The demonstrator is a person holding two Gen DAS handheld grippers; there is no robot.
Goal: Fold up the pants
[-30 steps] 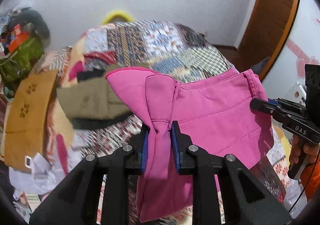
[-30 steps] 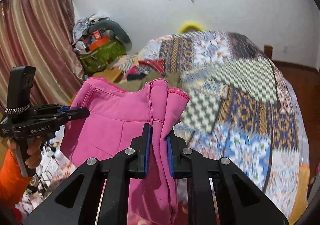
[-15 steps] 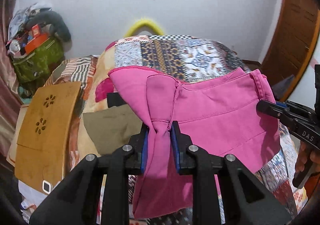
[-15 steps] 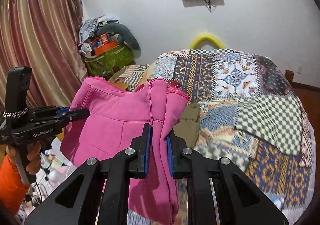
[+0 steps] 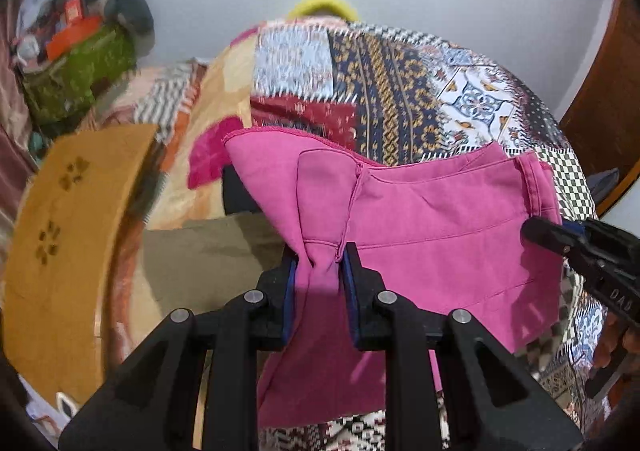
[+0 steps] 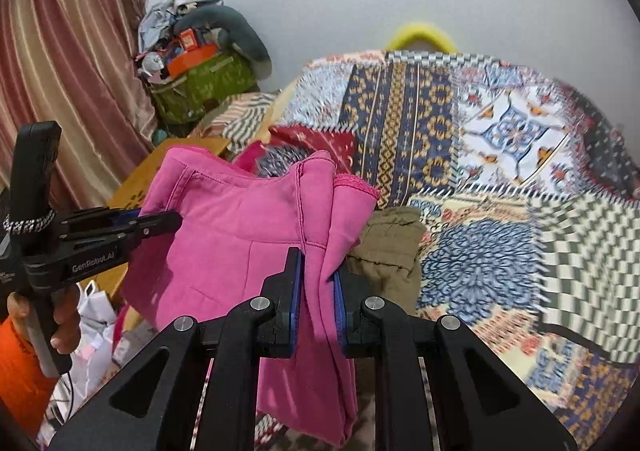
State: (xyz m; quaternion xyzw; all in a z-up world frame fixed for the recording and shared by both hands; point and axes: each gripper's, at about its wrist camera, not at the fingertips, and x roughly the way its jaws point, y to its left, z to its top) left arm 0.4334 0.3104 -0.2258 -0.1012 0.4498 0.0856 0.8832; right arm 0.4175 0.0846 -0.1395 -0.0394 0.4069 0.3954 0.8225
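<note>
A: Where are the pink pants (image 5: pixel 432 227) sitting right now?

B: They are hanging in the air above the patchwork bed (image 6: pixel 500 139), stretched between the two grippers, with the loose fabric drooping below them. Nothing of them is visibly touching the bed cover.

A: And what is the left gripper (image 5: pixel 319 271) doing?

B: Its jaws are squeezing together on a bunched fold of the pants, with the cloth pinched between the blue pads (image 5: pixel 290 283). In the right wrist view the same gripper (image 6: pixel 160 219) is reaching in from the side, its tip pressing into the far edge of the fabric.

A: The right gripper (image 6: pixel 318 271)?

B: It is doing the same: its jaws are clamping a gathered seam of the pants. In the left wrist view it (image 5: pixel 538 231) is biting the other end of the garment.

A: What is lying on the bed?

B: An olive garment (image 6: pixel 390 247) is resting on the cover towards the near edge, just behind the hanging pink cloth. A wooden board (image 5: pixel 68 243) with flower-shaped cutouts is leaning beside the bed's left edge, and a green bag (image 6: pixel 200 87) piled with clutter is standing past the far left corner, against the wall.
</note>
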